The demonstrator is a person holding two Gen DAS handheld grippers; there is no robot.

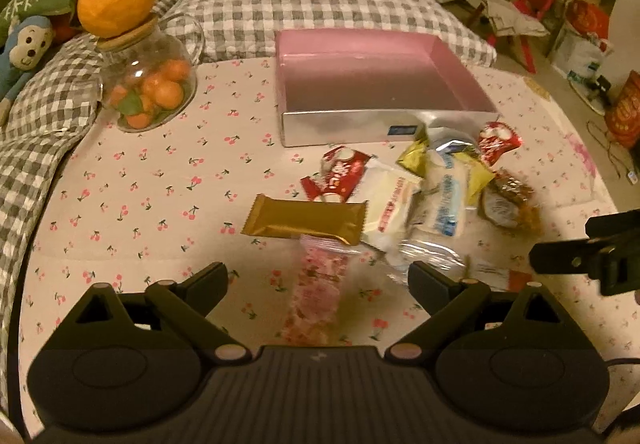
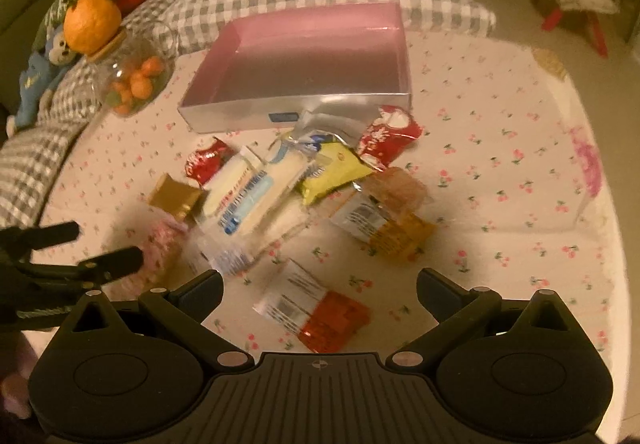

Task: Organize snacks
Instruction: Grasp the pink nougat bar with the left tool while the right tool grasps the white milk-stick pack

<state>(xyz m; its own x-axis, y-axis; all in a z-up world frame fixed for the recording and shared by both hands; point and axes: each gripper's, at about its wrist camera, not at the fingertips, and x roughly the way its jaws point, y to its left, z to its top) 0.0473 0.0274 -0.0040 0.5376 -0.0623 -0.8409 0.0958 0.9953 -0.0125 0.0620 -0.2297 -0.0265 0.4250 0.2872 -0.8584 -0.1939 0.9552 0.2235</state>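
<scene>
A cherry-print cloth [image 1: 140, 179] is covering the bench; a grey checked quilt [image 1: 304, 7] is lying behind it, cardboard clutter [image 1: 500, 15] is sitting on the floor to the right; the snacks [image 1: 404, 195] are lying heaped just before the empty pink box [image 1: 372, 83]; the left claw [image 1: 318, 280] and right claw [image 2: 320, 290] are both gaping wide, gripping nothing, hovering over the pile.

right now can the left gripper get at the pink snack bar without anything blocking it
Probably yes. The left gripper is open, with the pink snack bar lying between its fingers on the tablecloth. Only the bar's far end is tucked under the gold wrapper; the near part lies bare.
</scene>
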